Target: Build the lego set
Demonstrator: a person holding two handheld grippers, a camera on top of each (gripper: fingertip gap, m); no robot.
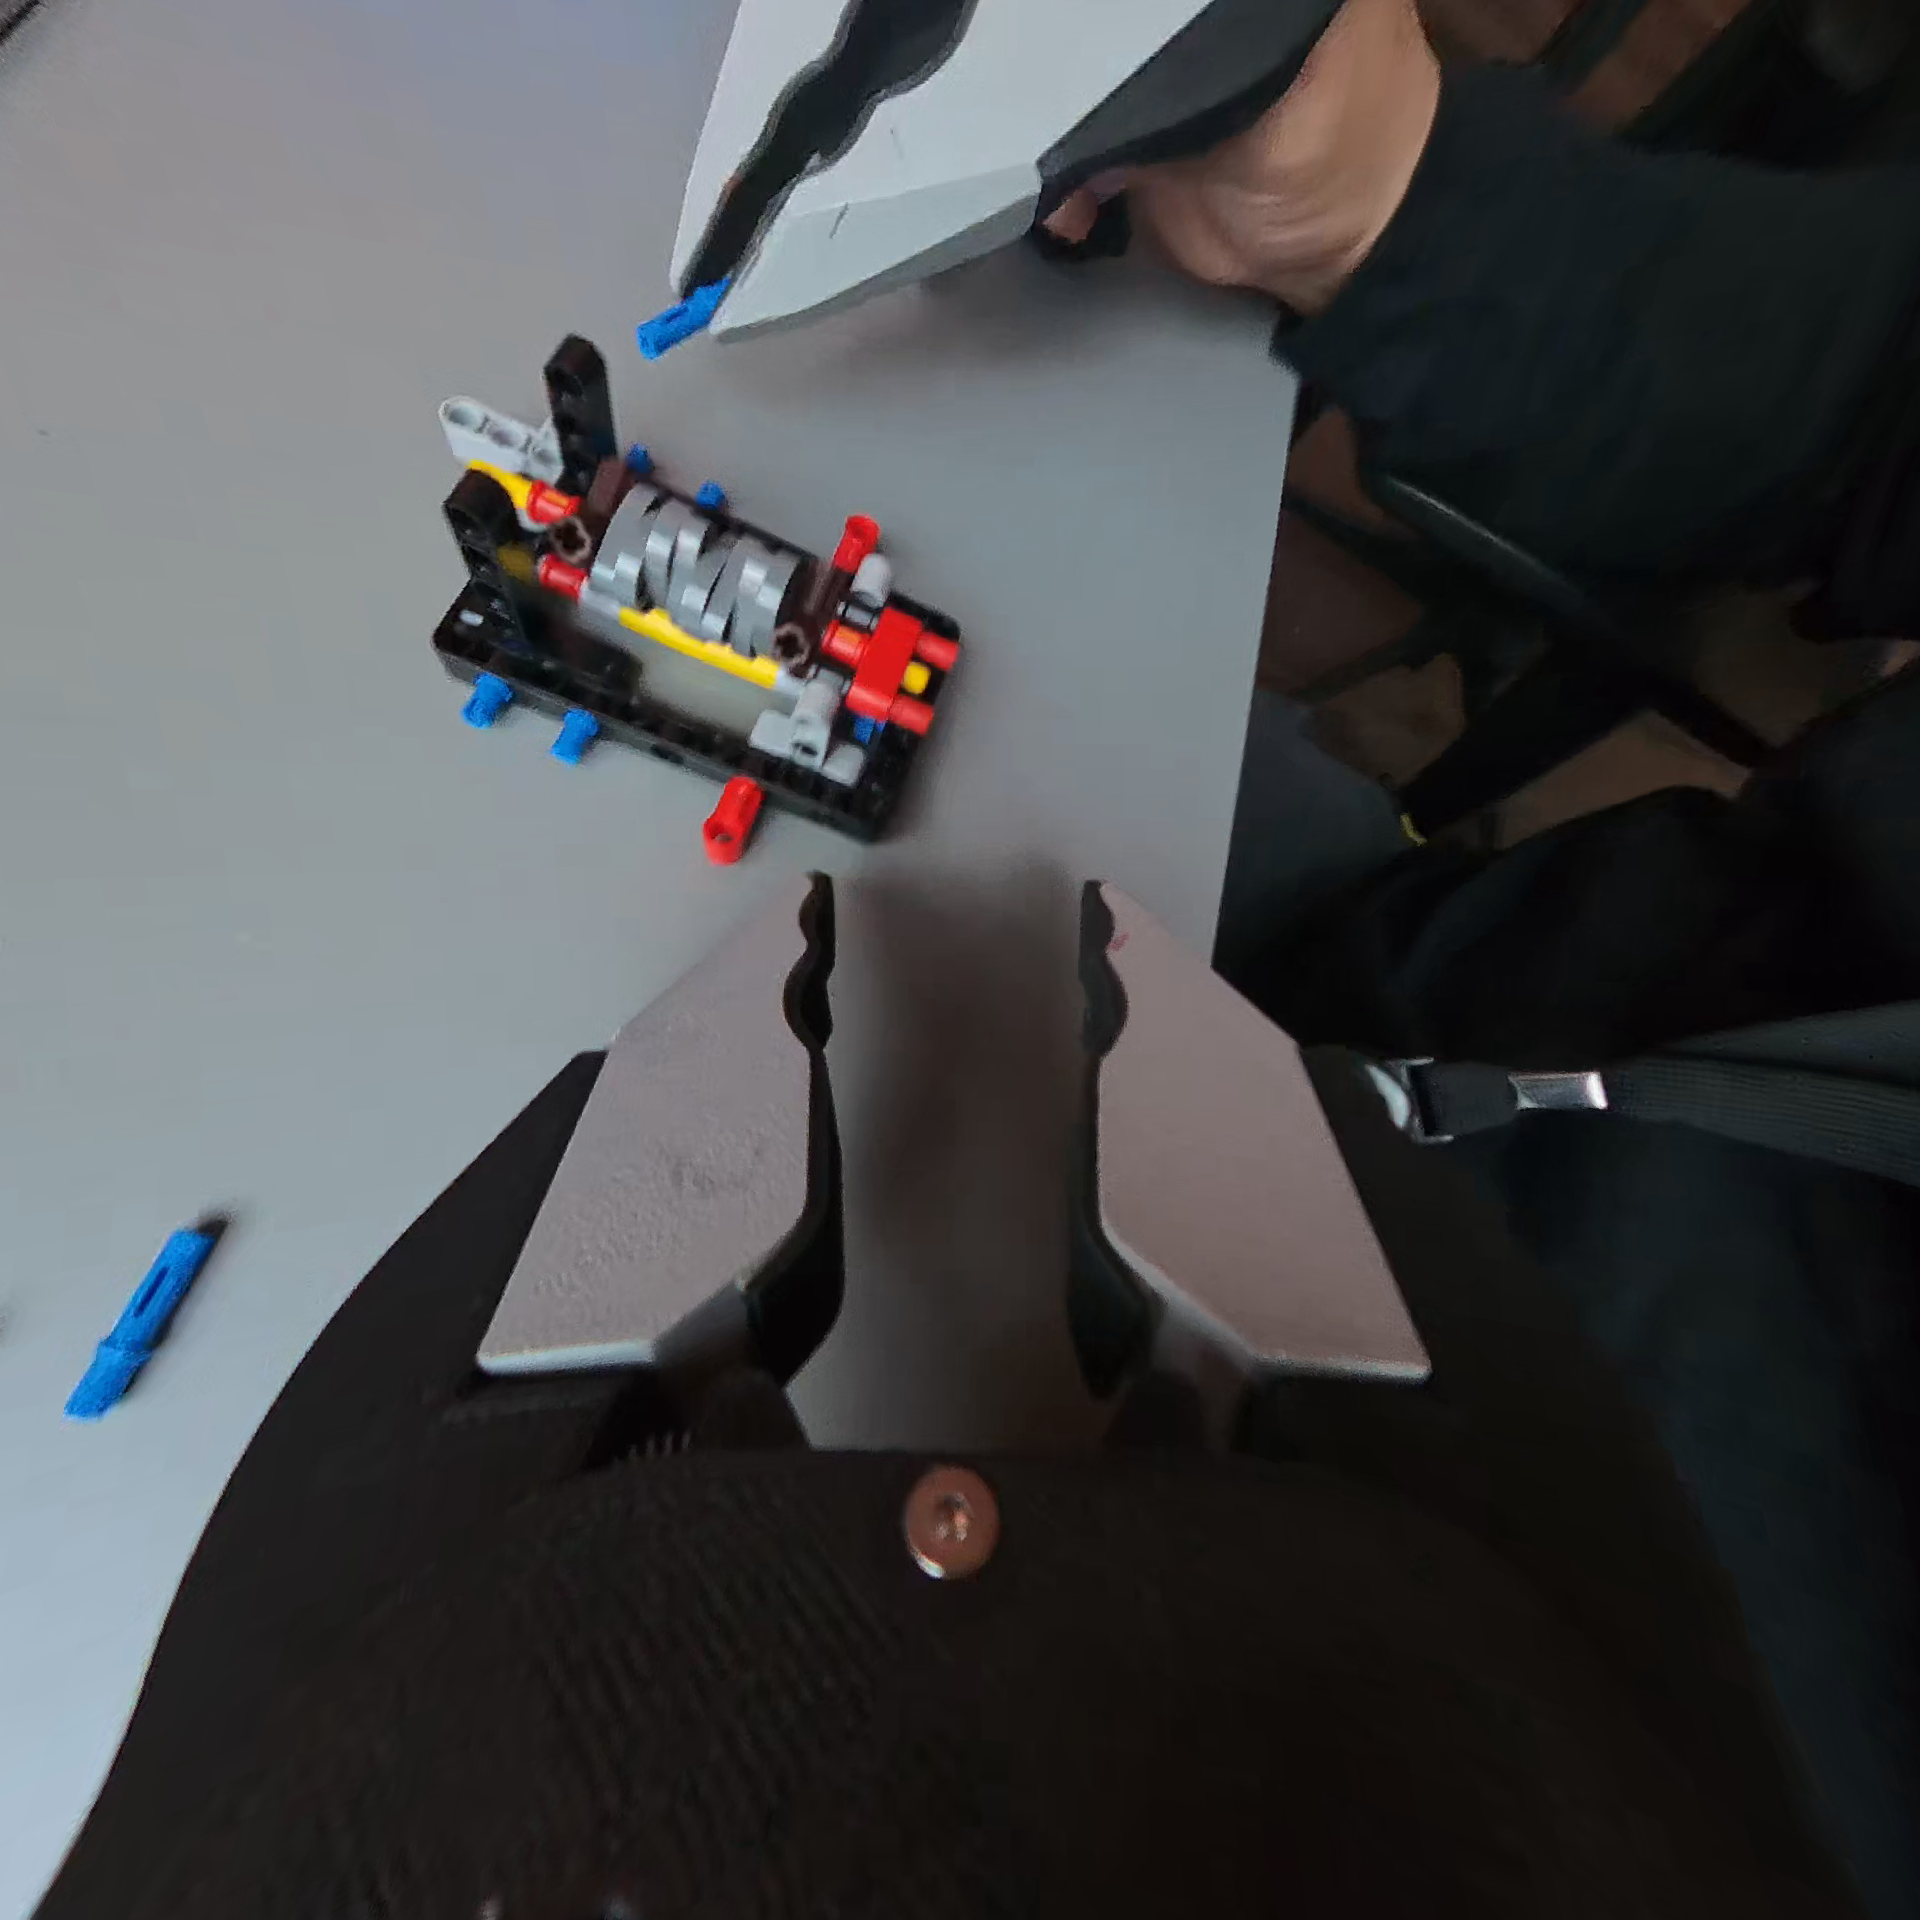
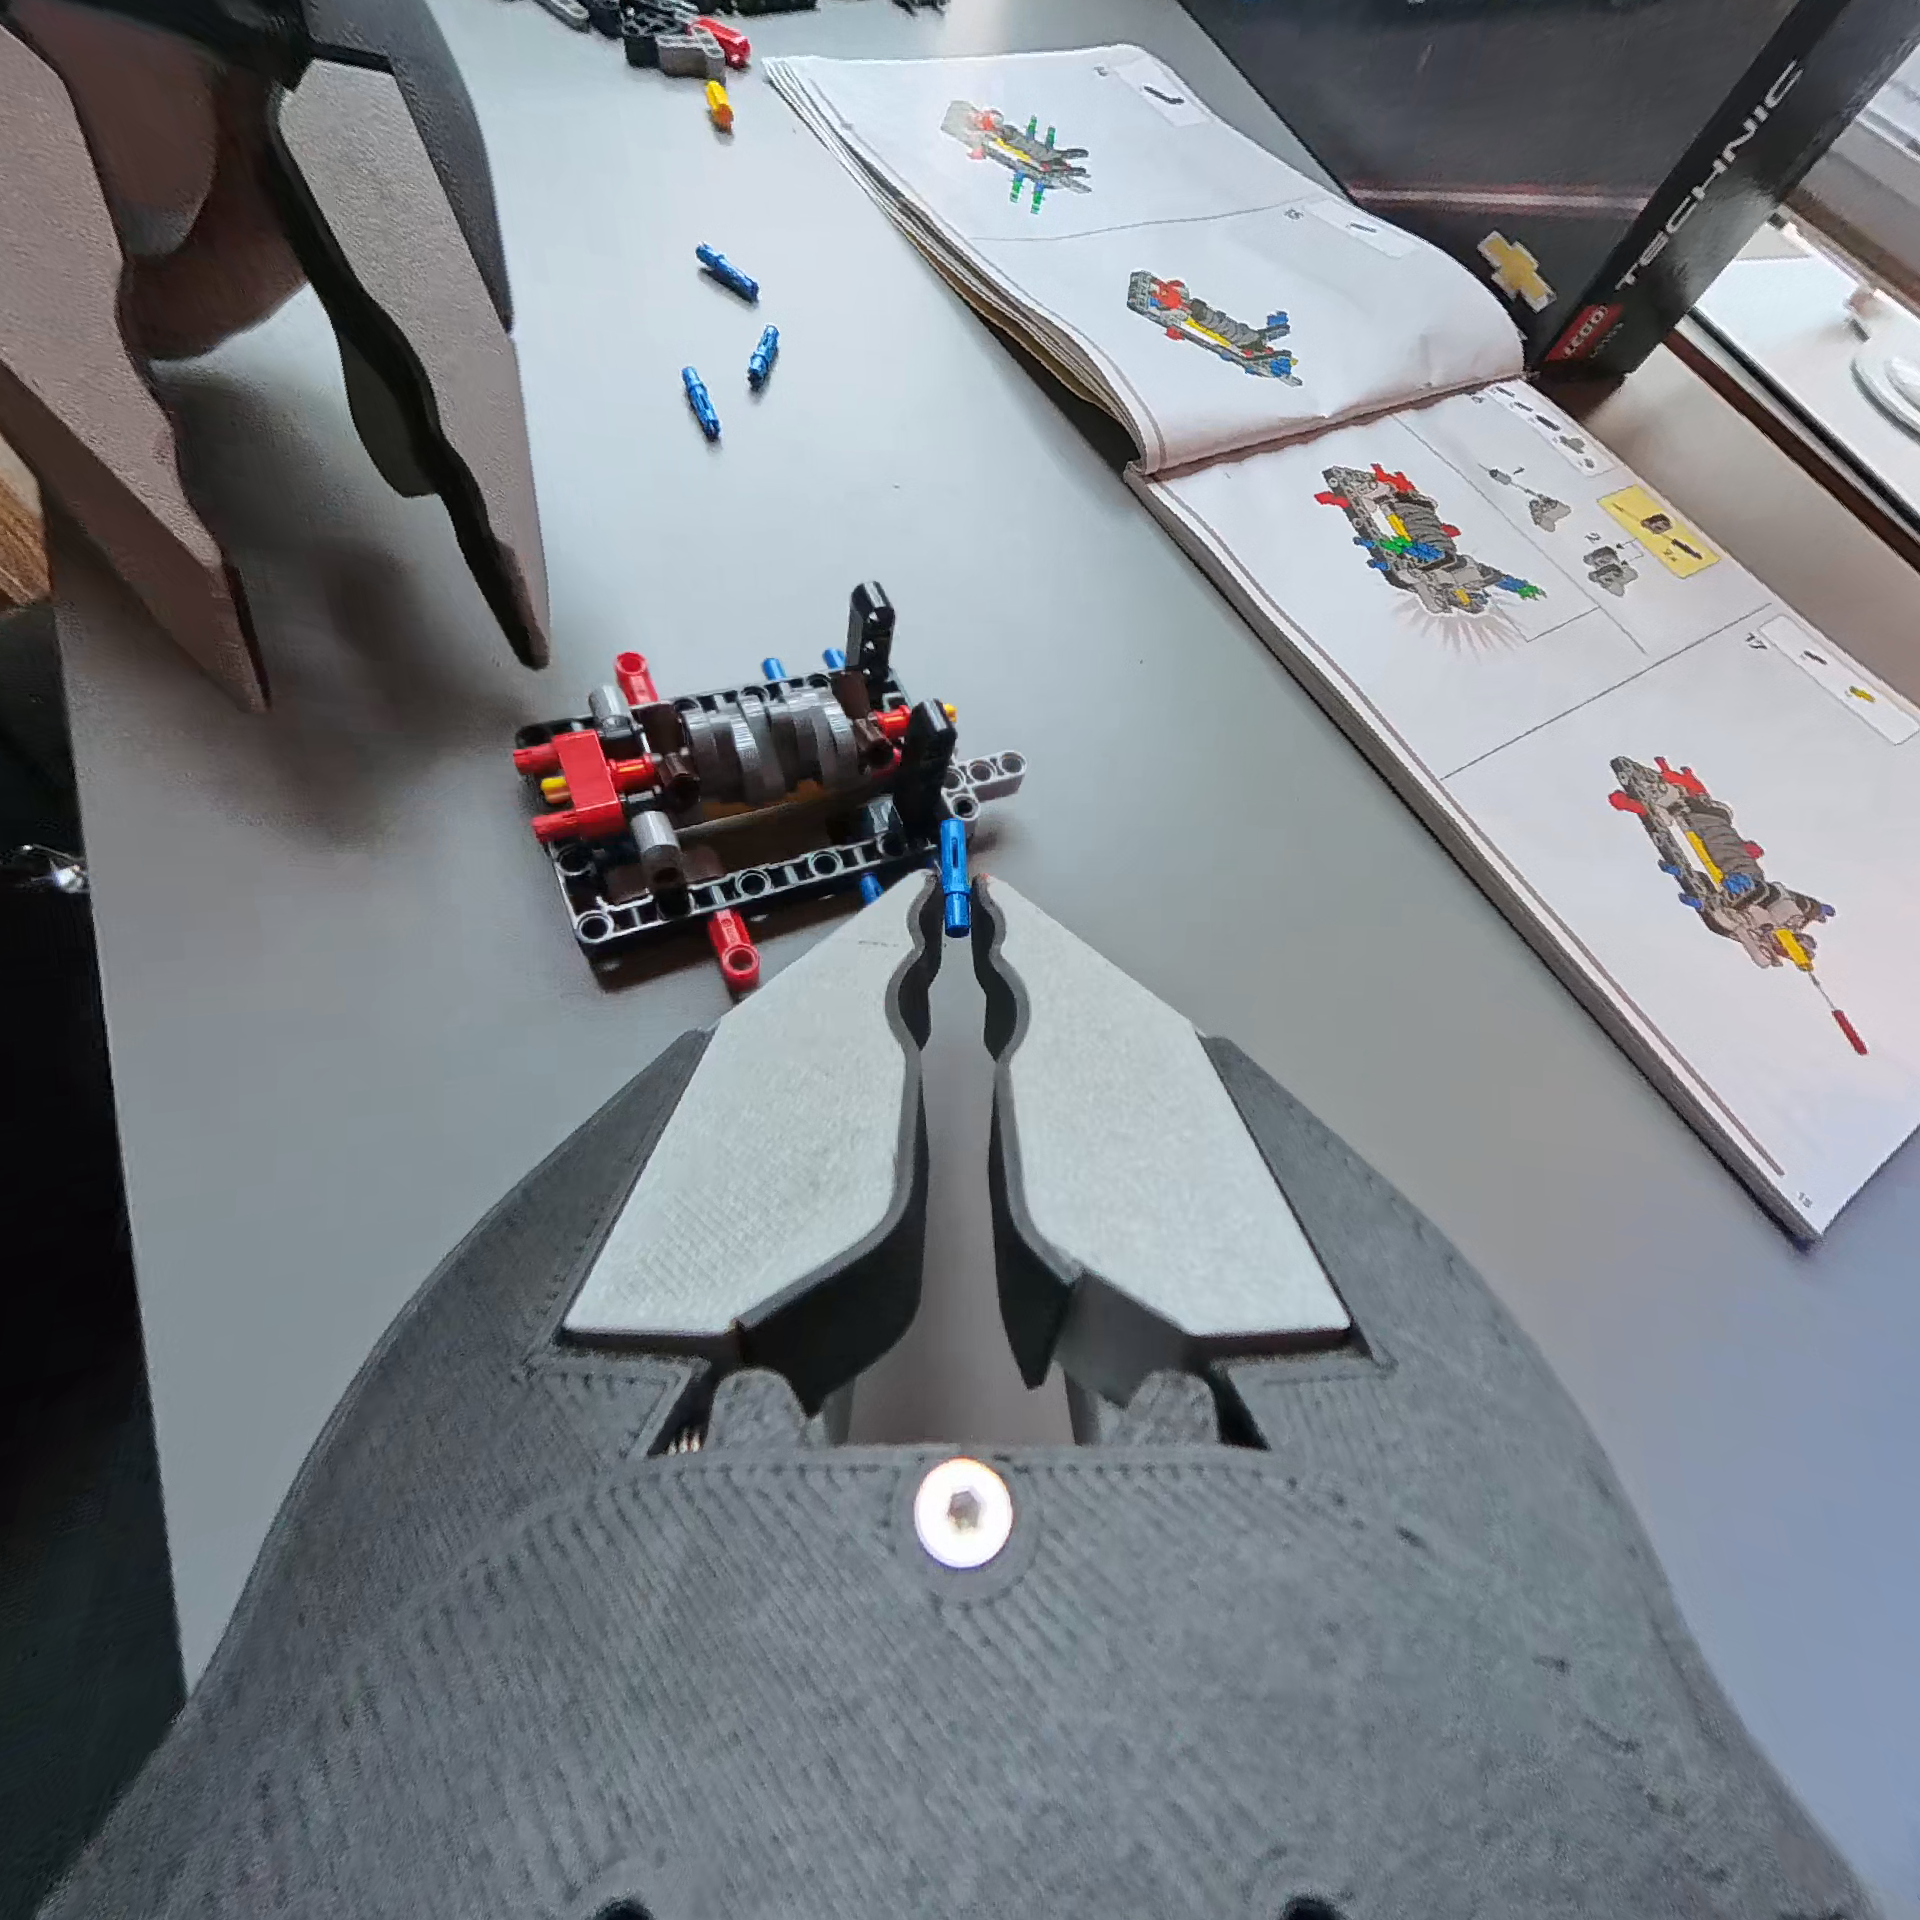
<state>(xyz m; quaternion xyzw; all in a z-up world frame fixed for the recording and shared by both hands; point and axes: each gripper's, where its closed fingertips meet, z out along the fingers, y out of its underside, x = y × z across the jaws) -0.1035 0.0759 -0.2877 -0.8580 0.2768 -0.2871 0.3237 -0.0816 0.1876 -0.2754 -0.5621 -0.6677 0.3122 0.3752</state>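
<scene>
The half-built lego assembly (image 2: 748, 790) sits flat on the grey tabletop (image 2: 1091, 675), a black frame carrying grey gears, red connectors and a few blue pins along its edges. The right gripper (image 2: 954, 899) is pinched around a blue pin (image 2: 953, 878), holding it just beside the corner of the frame where a black beam (image 2: 925, 769) stands upright. The left gripper (image 1: 951, 894) hovers on the opposite side of the assembly, its jaws spread apart and holding nothing. Three loose blue pins (image 2: 727, 272) lie farther back on the tabletop, and beyond them a small heap of spare parts (image 2: 681, 36). An open instruction booklet (image 2: 1455, 623) lies to the right of the assembly, with a dark box (image 2: 1683, 208) standing behind it.
</scene>
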